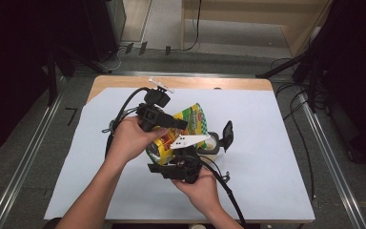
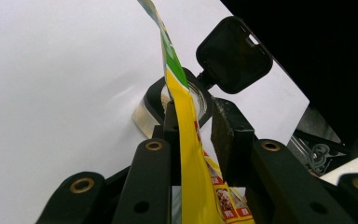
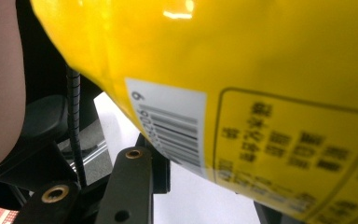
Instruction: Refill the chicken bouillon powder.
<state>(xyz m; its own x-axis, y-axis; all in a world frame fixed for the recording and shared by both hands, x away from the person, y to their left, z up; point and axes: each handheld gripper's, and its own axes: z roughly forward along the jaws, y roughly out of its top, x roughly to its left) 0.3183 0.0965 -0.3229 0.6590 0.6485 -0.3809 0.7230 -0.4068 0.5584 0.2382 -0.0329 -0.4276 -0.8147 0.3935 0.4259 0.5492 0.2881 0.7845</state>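
A yellow and green snack bag (image 1: 187, 120) hangs above the table between both grippers. My left gripper (image 1: 183, 125) reaches in from the left, and in the left gripper view the bag's thin edge (image 2: 186, 140) runs up between its two jaws, lying against the left pad. My right gripper (image 1: 169, 155) comes from below, under the bag's lower end. In the right gripper view the bag's barcode side (image 3: 242, 93) lies over the jaws of my right gripper (image 3: 200, 186). Just past the bag stands a small clear jar (image 1: 213, 144) (image 2: 145, 108), with its black hinged lid (image 1: 227, 135) (image 2: 233, 56) flipped open.
A white sheet (image 1: 267, 143) covers most of the wooden table (image 1: 124, 82). Cables trail from both grippers across the sheet. Dark stands and cables sit on the floor beyond the table's far and right edges.
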